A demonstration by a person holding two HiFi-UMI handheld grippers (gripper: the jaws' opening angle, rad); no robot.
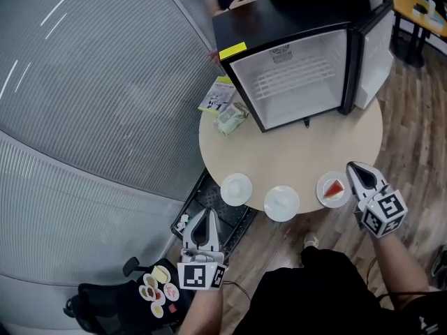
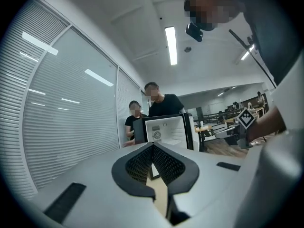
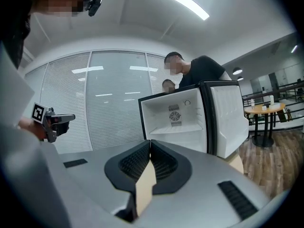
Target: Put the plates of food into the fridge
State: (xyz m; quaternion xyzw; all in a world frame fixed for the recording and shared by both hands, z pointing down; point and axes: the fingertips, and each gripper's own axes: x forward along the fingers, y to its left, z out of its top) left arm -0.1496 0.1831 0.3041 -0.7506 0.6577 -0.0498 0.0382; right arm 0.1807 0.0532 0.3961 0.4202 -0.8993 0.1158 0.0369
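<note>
- Both grippers are in shot, and neither one is carrying a thing.
- The left gripper [image 1: 207,218] hangs off the table's left front edge, above a black crate [image 1: 237,220] on the floor. In its own view [image 2: 153,148] the jaws are pressed together at the tips with nothing between them.
- The right gripper [image 1: 356,173] sits at the table's right front, just beside the plate with the red slice [image 1: 333,190]. I cannot tell whether it touches the plate. Its own view [image 3: 150,144] shows the jaws closed tip to tip, empty.
- Three plates line the front rim of the round beige table [image 1: 293,155]. They are the left plate [image 1: 236,189], the middle plate [image 1: 282,203] and that red-slice plate on the right. (The food on the first two is too pale to name.)
- None of the plates is in the fridge.
- The mini fridge [image 1: 279,26] stands at the back of the table with its door [image 1: 374,54] swung open to the right. Its wire shelf [image 1: 290,75] is bare.
- Both gripper views look level at that open fridge [image 3: 183,118], with two people [image 2: 159,101] standing behind it.
- Left of the fridge lie a yellow-green leaflet [image 1: 218,96] and a crumpled wrapper [image 1: 230,117].
</note>
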